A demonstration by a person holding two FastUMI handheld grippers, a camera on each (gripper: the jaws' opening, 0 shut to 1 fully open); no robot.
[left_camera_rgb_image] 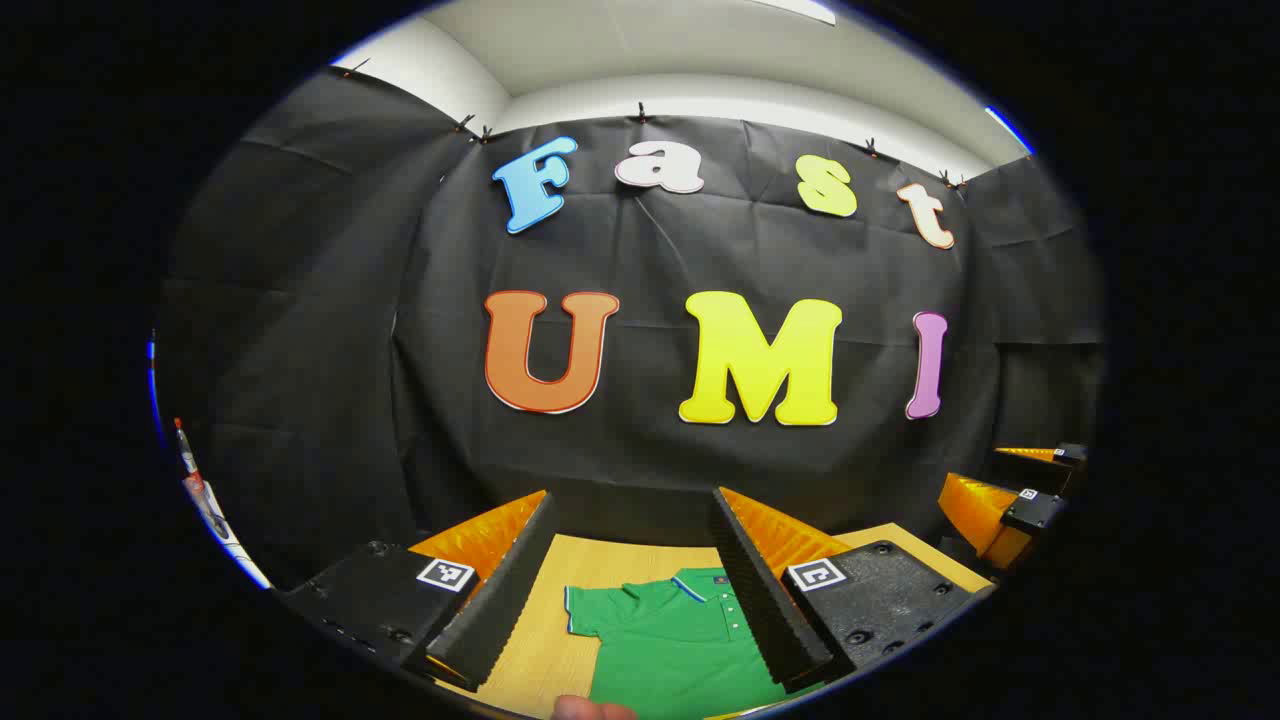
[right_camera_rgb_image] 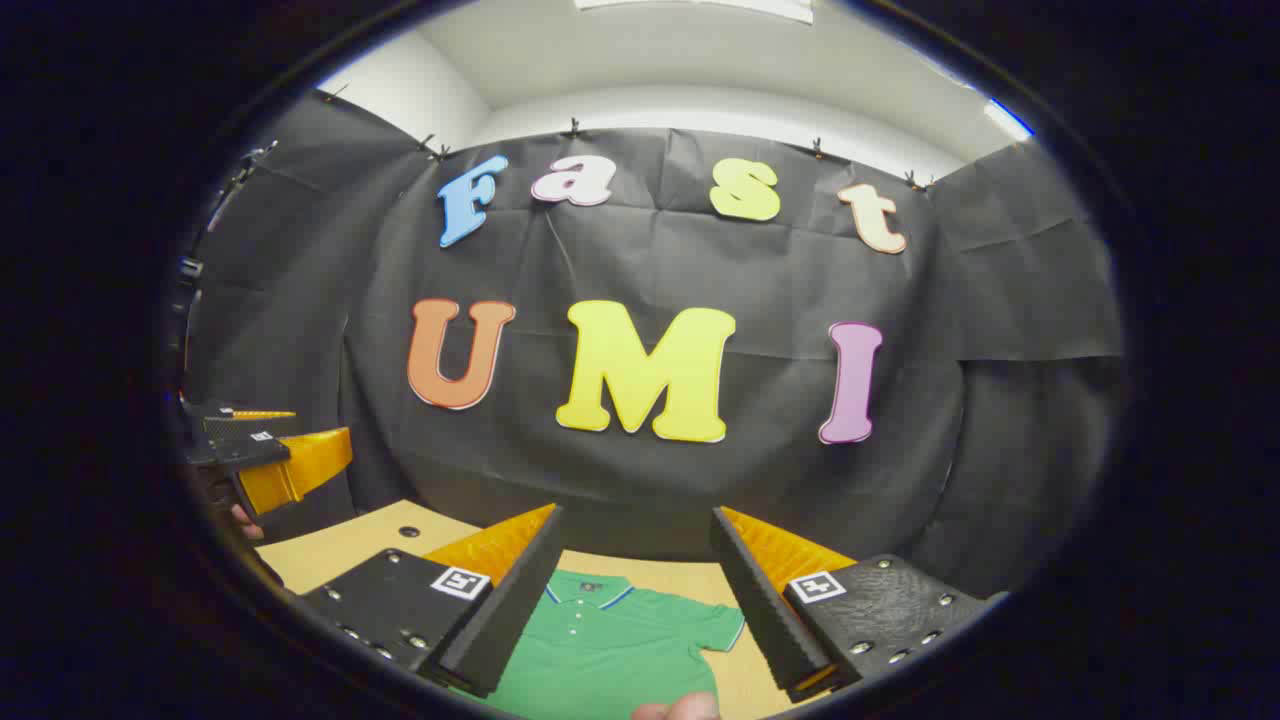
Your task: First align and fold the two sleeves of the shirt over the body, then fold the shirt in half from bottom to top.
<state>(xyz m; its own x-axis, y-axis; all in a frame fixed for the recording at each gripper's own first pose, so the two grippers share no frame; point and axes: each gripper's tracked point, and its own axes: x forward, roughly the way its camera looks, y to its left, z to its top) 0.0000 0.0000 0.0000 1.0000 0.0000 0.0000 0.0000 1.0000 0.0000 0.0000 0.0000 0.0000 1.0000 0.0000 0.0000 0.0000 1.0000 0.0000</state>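
Holding both claws up above the pale wooden surface (left_camera_rgb_image: 610, 565), I look along each pair of fingers toward the black cloth wall (left_camera_rgb_image: 640, 450). My left claw (left_camera_rgb_image: 635, 575) is spread wide with nothing between its fingers, and through the gap I see the green short-sleeved polo shirt with a blue-and-white trimmed collar (left_camera_rgb_image: 670, 640) lying flat on the surface, collar toward the wall and one short sleeve stretched out to the side. My right claw (right_camera_rgb_image: 635, 590) is just as wide apart and grips nothing; the same shirt (right_camera_rgb_image: 610, 650) lies below it, buttons showing at the placket. Neither claw touches the cloth. At the bottom rim of each view a pale rounded bit, probably a fingertip (left_camera_rgb_image: 590, 708), pokes in. Off at the right edge of the left gripper view, the right claw hangs above the surface.
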